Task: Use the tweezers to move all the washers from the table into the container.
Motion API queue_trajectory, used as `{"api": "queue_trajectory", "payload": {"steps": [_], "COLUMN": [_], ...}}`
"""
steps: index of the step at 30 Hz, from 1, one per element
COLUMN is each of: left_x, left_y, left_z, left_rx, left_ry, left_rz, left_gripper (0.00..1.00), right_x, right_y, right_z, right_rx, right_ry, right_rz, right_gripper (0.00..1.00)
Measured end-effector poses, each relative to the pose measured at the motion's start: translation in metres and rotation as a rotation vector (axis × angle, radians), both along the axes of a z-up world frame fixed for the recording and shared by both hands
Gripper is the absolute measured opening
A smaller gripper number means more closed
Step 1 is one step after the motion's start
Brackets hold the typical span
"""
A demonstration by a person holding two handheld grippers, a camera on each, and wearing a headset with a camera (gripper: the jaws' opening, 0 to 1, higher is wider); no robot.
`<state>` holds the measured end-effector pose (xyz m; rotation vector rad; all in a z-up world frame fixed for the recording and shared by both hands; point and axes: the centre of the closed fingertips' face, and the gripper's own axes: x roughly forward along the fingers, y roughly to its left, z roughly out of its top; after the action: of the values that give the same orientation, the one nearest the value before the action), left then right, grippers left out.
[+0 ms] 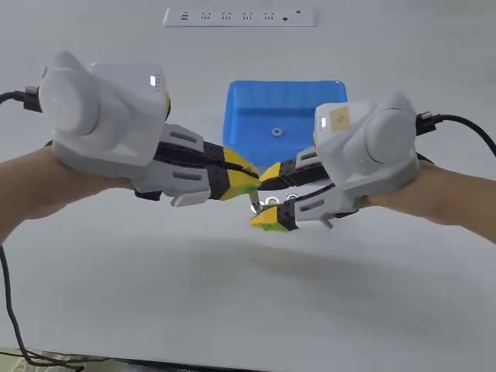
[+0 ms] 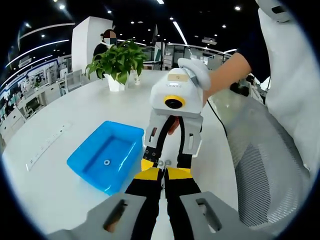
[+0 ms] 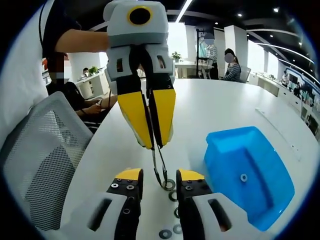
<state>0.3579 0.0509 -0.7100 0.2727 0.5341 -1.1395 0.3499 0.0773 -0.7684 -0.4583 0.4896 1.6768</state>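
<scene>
white table (image 1: 232,302), power strip (image 1: 240,17) beyond container (image 1: 252,116); left gripper (image 1: 249,175) clamps tweezers (image 3: 159,165), right gripper (image 3: 160,176) gapes around washers (image 3: 169,185).

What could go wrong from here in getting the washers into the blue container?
The thin metal tweezers, held by the left tool, reach a flat silver metal washer; it could slip or flick away.
The open right tool straddles that washer, so it may knock the tweezers or nearby loose washers.
The rectangular blue plastic container sits apart; a weak pinch might drop the washer in transit.

The left hand-held gripper (image 3: 156,143) holds tweezers (image 3: 158,161) touching a washer (image 3: 169,184).
</scene>
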Motion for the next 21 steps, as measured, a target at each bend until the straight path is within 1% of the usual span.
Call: {"api": "queue_trajectory", "payload": {"steps": [4,10,12,13,15,17,18,19,20,21], "left_x": [0.0003,0.0006,0.0009,0.0012,0.0013,0.0016,0.0018,0.0017,0.0015,0.001], "left_y": [-0.0006,-0.0024,-0.0033,-0.0034,-0.004,-0.0048,-0.0048,-0.0051,-0.0057,-0.0065], "left_z": [0.0,-0.0002,-0.0006,-0.0008,-0.0011,-0.0014,-0.0015,-0.0017,-0.0017,-0.0018], "left_rx": [0.0,0.002,0.002,0.002,0.002,0.004,0.004,0.008,0.018,0.02], "left_ry": [0.003,-0.001,-0.002,-0.002,-0.001,-0.003,-0.002,-0.001,-0.008,-0.006], "left_rz": [-0.001,-0.003,-0.004,-0.005,-0.005,-0.007,-0.006,-0.006,-0.009,-0.008], "left_gripper": [0.06,0.06,0.06,0.06,0.06,0.06,0.06,0.06,0.06,0.06], "right_x": [0.0,-0.002,-0.0012,-0.002,-0.0019,-0.0023,-0.0022,-0.0025,-0.0007,-0.0004], "right_y": [-0.0003,-0.0003,-0.0002,-0.0003,-0.0008,-0.0007,-0.0006,-0.001,-0.001,-0.0014], "right_z": [0.0017,0.0026,0.0022,0.002,0.0018,0.0015,0.0013,0.0011,0.0007,0.0006], "right_rx": [0.0,0.005,0.004,0.004,0.002,-0.005,-0.009,-0.012,-0.012,-0.014], "right_ry": [0.008,0.001,-0.014,-0.012,-0.014,-0.033,-0.034,-0.044,-0.057,-0.058], "right_rz": [-0.006,0.012,0.014,0.019,0.018,0.026,0.023,0.03,0.038,0.039], "right_gripper": [0.25,0.16,0.13,0.12,0.11,0.11,0.1,0.1,0.1,0.09]}}
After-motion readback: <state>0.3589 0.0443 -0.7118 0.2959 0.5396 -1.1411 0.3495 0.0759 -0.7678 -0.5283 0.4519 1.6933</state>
